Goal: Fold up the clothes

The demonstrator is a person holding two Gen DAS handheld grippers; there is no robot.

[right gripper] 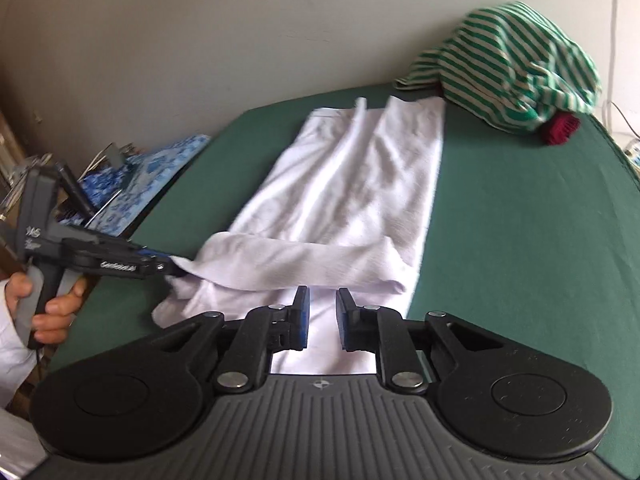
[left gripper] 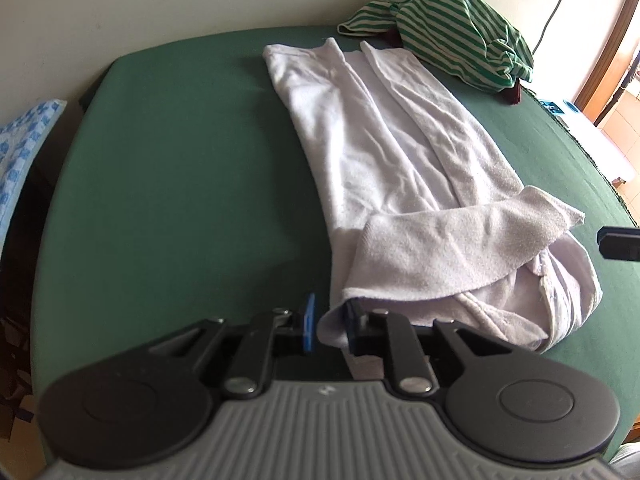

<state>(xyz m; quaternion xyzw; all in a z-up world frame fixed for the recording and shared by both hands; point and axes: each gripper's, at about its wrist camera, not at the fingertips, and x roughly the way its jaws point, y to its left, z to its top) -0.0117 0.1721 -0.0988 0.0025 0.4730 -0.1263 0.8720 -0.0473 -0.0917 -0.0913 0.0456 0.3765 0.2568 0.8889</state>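
Right wrist, white garment (right gripper: 344, 200) beyond fingers (right gripper: 300, 316)

This looks like a room in a home. A table covered with a green cloth (right gripper: 520, 220) stands against a plain pale wall (right gripper: 200, 40) across the top of the frame. Clothes lie on it: a white garment (right gripper: 352, 184) in the middle and a green striped garment (right gripper: 516, 64) at the upper right. A wooden door frame (left gripper: 612, 40) shows at the right edge.
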